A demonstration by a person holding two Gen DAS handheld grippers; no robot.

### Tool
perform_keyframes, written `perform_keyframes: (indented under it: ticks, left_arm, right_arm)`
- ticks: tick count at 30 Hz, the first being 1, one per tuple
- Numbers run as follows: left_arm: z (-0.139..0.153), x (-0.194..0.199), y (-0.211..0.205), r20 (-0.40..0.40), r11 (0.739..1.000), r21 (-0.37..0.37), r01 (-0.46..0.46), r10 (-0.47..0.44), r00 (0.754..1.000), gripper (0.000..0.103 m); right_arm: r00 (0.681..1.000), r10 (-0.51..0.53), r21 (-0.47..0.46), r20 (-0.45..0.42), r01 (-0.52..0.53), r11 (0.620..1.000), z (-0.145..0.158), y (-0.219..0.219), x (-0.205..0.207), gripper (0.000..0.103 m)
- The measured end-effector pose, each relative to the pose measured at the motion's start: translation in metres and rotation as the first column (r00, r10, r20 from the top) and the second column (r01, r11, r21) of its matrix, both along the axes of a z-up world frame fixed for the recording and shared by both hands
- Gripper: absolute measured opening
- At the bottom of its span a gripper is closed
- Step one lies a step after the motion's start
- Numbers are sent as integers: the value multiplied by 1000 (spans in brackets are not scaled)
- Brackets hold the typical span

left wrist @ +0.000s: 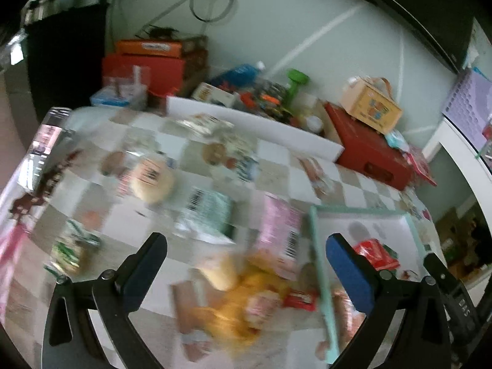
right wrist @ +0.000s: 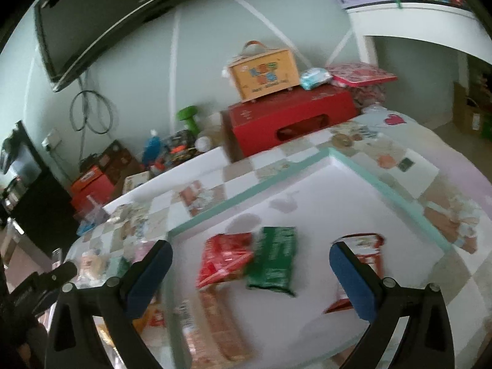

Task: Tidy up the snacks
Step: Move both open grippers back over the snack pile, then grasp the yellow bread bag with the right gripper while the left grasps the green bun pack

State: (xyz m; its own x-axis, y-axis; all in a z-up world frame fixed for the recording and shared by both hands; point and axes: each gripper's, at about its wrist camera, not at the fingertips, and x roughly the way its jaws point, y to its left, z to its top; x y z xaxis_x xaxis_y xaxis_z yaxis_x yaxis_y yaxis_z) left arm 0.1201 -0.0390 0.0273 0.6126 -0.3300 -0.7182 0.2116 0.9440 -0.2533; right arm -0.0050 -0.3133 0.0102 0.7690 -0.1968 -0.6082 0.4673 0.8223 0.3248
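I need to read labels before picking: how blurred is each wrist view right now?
Left wrist view: heavy motion smear across the loose packets, the yellow snack bag unreadable, only the left gripper sharp. Right wrist view: milder blur; the red packet and green packet in the mint-rimmed white tray keep their outlines, text illegible.

A yellow handled box (right wrist: 264,72) sits atop a red box (right wrist: 292,123), near a green dumbbell (right wrist: 188,117).
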Motion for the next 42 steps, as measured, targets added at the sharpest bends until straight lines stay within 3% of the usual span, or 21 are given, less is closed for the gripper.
perform_keyframes:
  ticks: [8, 18, 24, 31, 36, 42]
  left_arm:
    - [12, 4, 66, 36, 991, -25, -129, 130, 991, 103]
    - [4, 7, 121, 16, 973, 22, -231, 230, 973, 103]
    - [-17, 18, 137, -44, 960, 86, -266, 271, 962, 103]
    - [-51, 35, 142, -143, 929, 225, -295, 331, 933, 103]
    - [-64, 41, 139, -195, 933, 238, -271, 319, 928, 103]
    - [-77, 44, 133, -252, 940, 243, -241, 301, 920, 99]
  right_arm:
    - [984, 177, -31, -9, -177, 984, 2, 63, 27, 103]
    - [942, 330, 19, -63, -330, 944, -19, 133, 53, 103]
    - [922, 363, 23, -132, -363, 931, -38, 162, 67, 103]
    - [891, 393, -36, -227, -411, 911, -55, 193, 84, 93]
    - [876, 404, -39, -262, -428, 903, -64, 201, 91, 91]
    - [863, 412, -34, -292, -440, 897, -69, 203, 90, 79]
